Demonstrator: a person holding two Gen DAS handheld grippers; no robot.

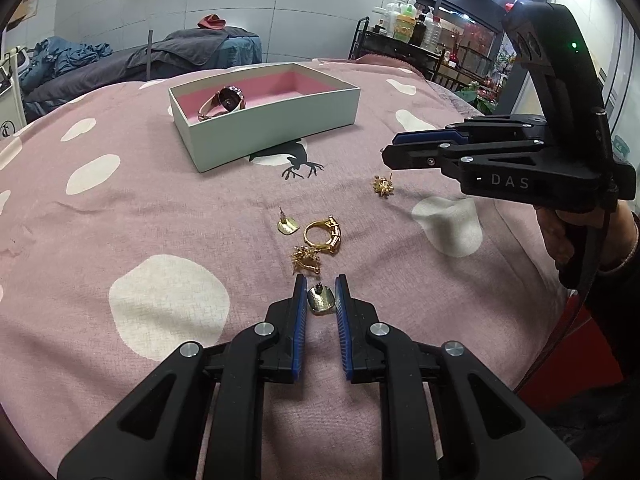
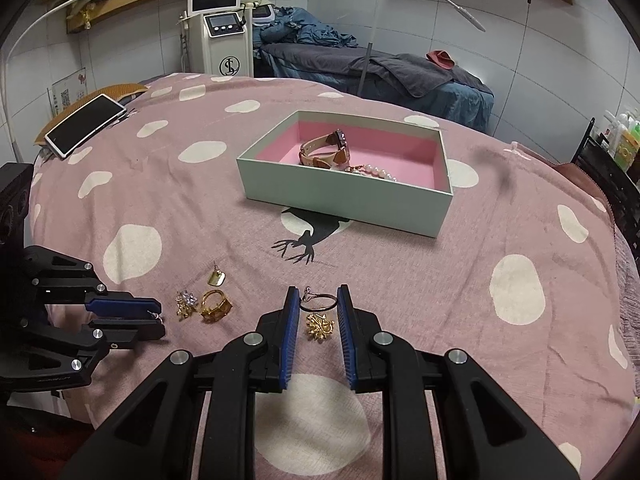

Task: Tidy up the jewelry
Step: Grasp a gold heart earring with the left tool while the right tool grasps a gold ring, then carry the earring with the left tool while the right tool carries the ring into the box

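A pale green box with pink lining holds a watch; the right wrist view also shows a pearl bracelet in it. My left gripper is open with a square gold earring between its fingers on the cloth. Ahead lie a gold flower earring, a gold ring and another square earring. My right gripper is open around a gold flower earring and a thin ring.
A pink spotted cloth covers the table. A tablet lies at its far left. A trolley with bottles stands beyond the table, and a massage bed is behind.
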